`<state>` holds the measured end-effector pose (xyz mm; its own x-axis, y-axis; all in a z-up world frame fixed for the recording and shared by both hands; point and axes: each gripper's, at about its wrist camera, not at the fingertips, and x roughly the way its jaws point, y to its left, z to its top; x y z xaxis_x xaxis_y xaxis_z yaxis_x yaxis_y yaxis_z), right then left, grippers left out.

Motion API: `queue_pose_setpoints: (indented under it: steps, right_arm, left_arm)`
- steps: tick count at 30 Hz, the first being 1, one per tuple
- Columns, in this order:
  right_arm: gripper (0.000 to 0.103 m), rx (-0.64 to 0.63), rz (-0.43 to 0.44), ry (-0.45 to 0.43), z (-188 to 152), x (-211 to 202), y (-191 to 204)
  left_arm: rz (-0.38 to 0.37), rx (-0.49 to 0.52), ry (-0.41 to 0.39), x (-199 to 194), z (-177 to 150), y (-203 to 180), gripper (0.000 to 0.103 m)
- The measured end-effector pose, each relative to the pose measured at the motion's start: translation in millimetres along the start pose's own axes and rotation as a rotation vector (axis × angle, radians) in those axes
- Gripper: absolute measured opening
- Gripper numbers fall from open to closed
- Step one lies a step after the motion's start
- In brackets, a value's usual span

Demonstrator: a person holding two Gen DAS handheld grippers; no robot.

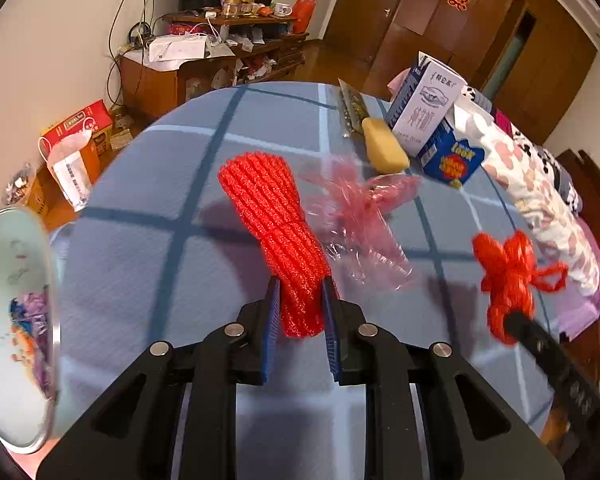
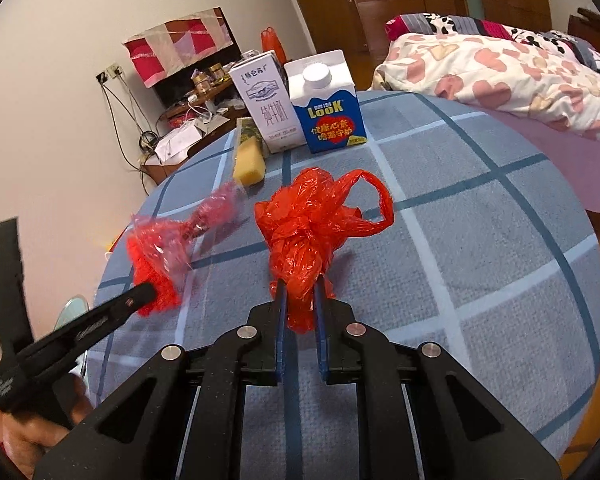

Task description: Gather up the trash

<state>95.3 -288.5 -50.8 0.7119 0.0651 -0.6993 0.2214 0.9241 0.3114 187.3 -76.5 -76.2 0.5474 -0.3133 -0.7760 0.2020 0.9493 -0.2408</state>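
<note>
Nearest us: left hand-held gripper, jaws clamped on red foam net sleeve; sleeve's long axis runs straight away from us, ribbed, waisted at grip.

Right hand-held gripper pinched on crumpled red plastic bag, loop handle trailing right.

Bin at our left edge, nearer left hand; we judge drop goes there.

Beyond, on desk: pink cellophane wrapper, yellow sponge, two cartons.
</note>
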Motion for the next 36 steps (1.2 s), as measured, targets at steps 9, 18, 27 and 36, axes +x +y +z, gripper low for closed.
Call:
queue_pose_setpoints:
  steps: [9,18,27,36]
  right_arm:
    - [0.013,-0.042,0.003,-0.017,-15,-16,19]
    - [0.013,-0.090,0.013,-0.017,-30,-27,42]
    - [0.013,-0.143,0.040,-0.017,-42,-35,71]
    - [0.013,-0.202,0.068,-0.011,-53,-37,103]
  left_arm:
    - [0.032,0.047,-0.032,-40,-24,21,0.020]
    - [0.059,0.072,-0.063,-67,-36,32,0.020]
    - [0.106,0.080,-0.107,-90,-42,47,0.020]
    - [0.150,0.073,-0.127,-110,-50,68,0.020]
